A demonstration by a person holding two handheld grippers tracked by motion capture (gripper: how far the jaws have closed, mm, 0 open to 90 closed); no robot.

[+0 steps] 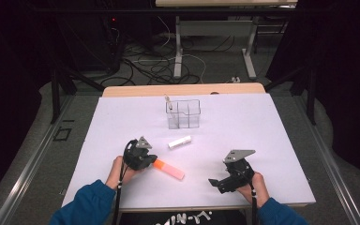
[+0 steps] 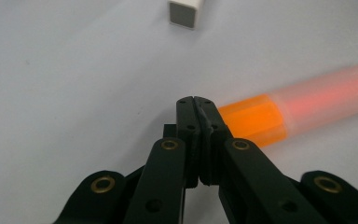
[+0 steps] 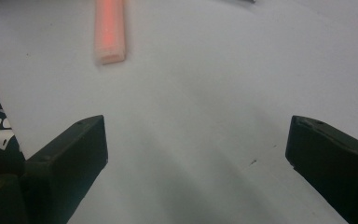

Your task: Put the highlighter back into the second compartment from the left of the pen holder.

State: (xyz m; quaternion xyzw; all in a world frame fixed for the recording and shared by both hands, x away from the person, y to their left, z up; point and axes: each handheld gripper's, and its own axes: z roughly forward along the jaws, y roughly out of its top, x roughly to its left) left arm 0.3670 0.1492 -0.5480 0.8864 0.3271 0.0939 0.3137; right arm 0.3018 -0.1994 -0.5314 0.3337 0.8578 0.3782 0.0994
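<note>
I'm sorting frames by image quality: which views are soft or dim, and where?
High view: the white table is evenly lit, the room around it dark. Left gripper view: the orange marker blurs and glows toward the right edge; the shut left gripper is sharp. Right gripper view: soft throughout, the marker's tip hazy, the open right gripper dark.

Table layout
Divided container [image 1: 183, 114] at the table's [image 1: 272, 140] far centre; small block [image 1: 180, 142] before it; marker [image 1: 168, 169] nearer, between left gripper [image 1: 151, 160] and right gripper [image 1: 218, 183].
</note>
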